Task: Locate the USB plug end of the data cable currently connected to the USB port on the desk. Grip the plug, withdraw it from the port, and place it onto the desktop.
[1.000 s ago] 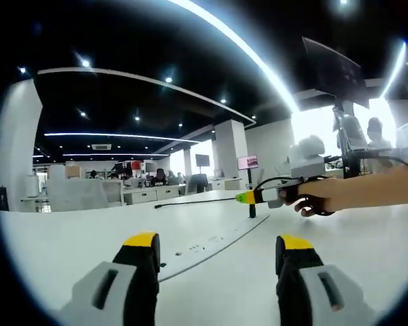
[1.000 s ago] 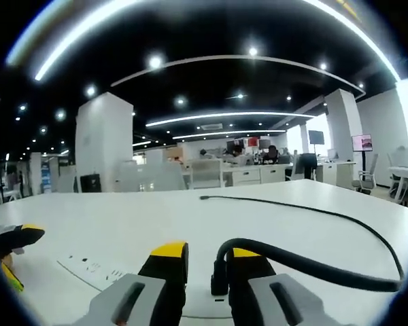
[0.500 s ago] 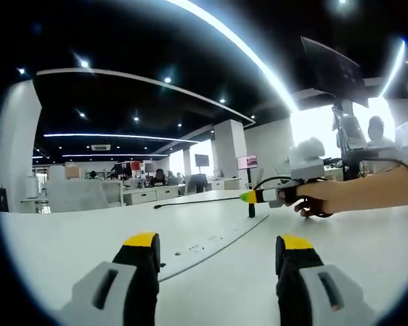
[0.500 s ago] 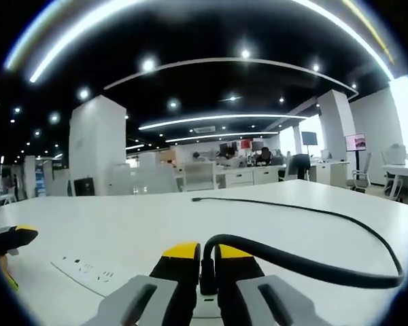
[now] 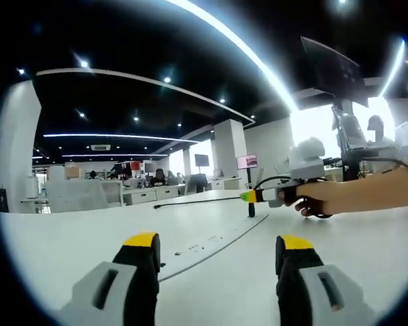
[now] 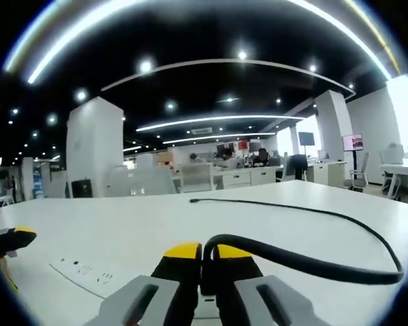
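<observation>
Black data cable curls from the USB plug, pinched between the right gripper's narrowed jaws at the near port strip on the white surface; pull straight out, no twisting; left gripper idles wide apart.

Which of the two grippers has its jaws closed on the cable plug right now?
The right gripper: its jaws pinch the black plug. The left gripper has its jaws wide apart with nothing between them.

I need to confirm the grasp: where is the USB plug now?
In the right gripper view, the USB plug sits bottom centre, clamped in the right gripper, with its black cable looping right across the white desk.
</observation>
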Available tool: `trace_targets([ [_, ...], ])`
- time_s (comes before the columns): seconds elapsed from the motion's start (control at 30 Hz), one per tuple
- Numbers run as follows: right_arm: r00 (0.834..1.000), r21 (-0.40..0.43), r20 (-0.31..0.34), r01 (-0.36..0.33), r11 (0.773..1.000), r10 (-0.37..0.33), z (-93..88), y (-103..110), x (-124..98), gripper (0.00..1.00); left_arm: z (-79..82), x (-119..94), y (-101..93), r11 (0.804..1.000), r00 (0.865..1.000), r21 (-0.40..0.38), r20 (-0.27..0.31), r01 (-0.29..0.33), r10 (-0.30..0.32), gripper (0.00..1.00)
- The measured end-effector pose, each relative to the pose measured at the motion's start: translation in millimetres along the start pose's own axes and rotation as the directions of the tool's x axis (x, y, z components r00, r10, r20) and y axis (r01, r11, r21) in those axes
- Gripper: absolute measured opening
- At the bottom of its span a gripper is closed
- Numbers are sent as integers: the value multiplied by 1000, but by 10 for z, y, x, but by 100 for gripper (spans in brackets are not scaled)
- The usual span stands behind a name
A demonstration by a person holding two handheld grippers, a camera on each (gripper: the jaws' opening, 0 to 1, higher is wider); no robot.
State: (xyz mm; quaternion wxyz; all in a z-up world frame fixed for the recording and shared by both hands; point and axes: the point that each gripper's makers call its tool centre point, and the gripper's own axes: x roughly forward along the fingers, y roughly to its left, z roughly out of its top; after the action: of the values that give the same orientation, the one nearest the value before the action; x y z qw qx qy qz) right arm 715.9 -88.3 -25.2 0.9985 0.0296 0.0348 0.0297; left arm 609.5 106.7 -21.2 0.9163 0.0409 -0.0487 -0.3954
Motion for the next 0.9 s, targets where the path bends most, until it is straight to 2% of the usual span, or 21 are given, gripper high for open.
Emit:
trace_targets([
  [0.2,1000,-45,4,16,999,-16,10,2,8,9,0,0,2,1000,1000,2,-3,0,0,69],
  [0.47,999,-44,3,50,998,-50,23,7,14,8,3,4,8,1000,1000,4,-5,-1,1,69],
  [0.9,999,-34,9,35,999,-34,23,18,-27,8,5,16,12,1000,1000,6,-8,-1,1,69],
])
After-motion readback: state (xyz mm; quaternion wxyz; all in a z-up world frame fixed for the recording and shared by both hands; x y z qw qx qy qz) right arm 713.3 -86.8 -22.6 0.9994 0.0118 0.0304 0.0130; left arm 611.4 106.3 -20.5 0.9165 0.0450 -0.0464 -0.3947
